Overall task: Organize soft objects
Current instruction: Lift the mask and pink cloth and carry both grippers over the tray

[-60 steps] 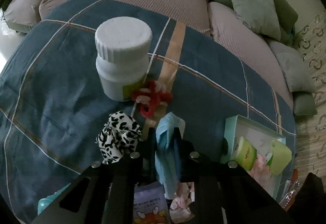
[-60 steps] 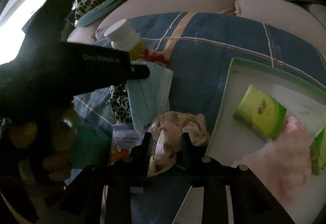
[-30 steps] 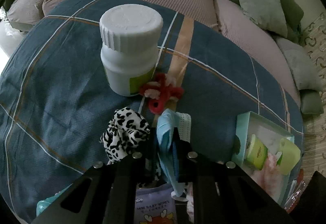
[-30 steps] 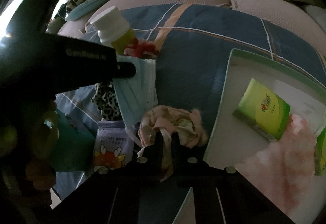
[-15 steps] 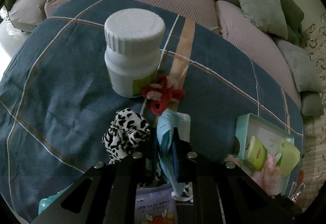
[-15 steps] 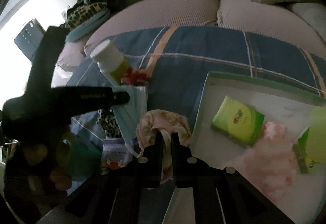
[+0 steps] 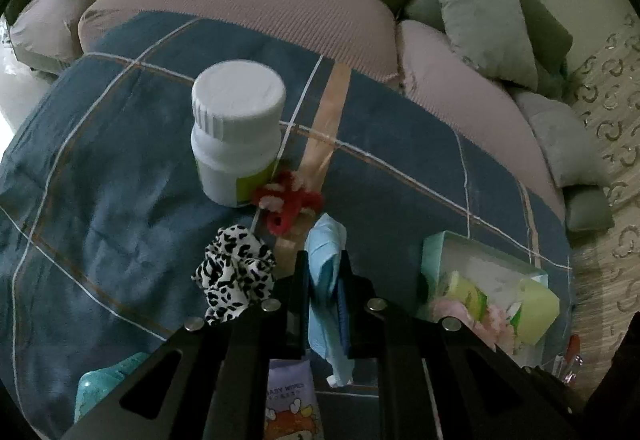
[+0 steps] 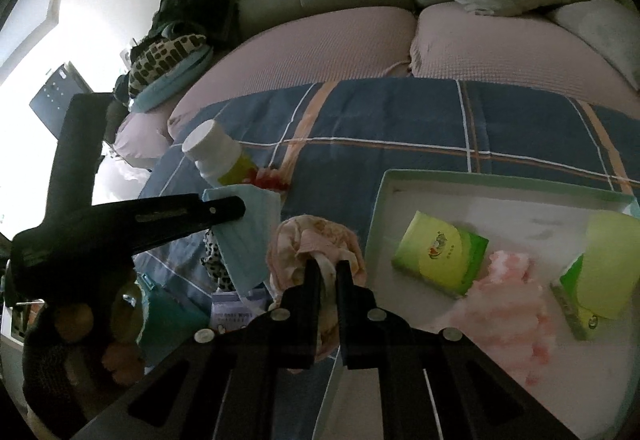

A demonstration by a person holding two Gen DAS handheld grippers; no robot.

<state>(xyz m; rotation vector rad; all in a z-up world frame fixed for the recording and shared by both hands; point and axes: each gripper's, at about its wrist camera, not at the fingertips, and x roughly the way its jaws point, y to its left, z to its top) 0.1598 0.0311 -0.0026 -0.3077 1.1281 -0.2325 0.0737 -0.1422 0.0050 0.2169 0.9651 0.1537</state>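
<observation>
Two grippers are both busy w/ soft things over a blue checked blanket. The left gripper has its fingers clamped on a light blue face mask, which hangs folded between them and reaches down below the tips. In the right wrist view the same mask hangs from the dark left tool, lifted off the blanket.

The right gripper has its fingers closed on a pale pink cloth bundle; the bundle sits just left of the white tray, near its left rim, approx. at the near-centre of that view.

Inside the tray lie a green packet, a fluffy pink item and a second green packet at the right side.

On the blanket, far from the left gripper, a white bottle stands upright. A red and white scrunchie lies touching its base on the right. A black-and-white spotted scrunchie lies nearer, just left of the left fingers. A wipes pack shows at the near edge, partly hidden by the tool.
</observation>
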